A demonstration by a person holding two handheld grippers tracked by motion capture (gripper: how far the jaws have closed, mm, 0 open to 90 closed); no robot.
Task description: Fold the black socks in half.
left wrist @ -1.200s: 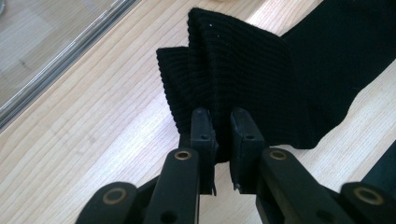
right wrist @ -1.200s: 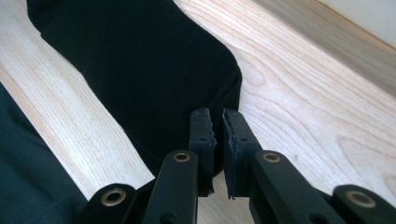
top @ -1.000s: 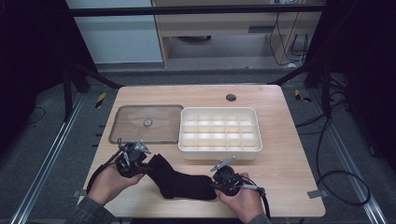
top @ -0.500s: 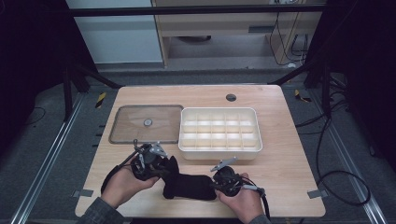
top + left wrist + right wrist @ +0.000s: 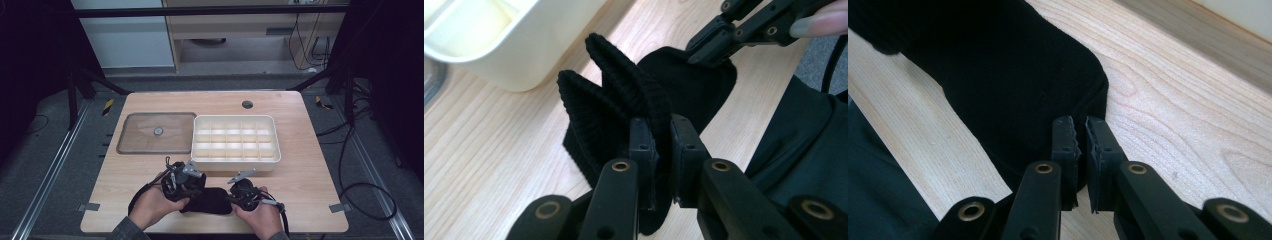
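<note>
Sock (image 5: 207, 200) sits bottom centre on the worktop (image 5: 310, 175), soft, light, floppy knit. Our left fingers (image 5: 644, 145) clamp the bunched cuff, right fingers (image 5: 1068, 142) pinch the toe edge; we grip hems.

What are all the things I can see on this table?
sock: one, black, near front edge, folded over, pinched at both ends
divided box: one, cream, table middle, compartments look empty
clear lid: one, see-through with small knob, flat, left of the box
table: one, light wood, round hole near the far edge
left tongs: black, shut on the sock's ribbed cuff
right tongs: black, shut on the sock's other end
</note>
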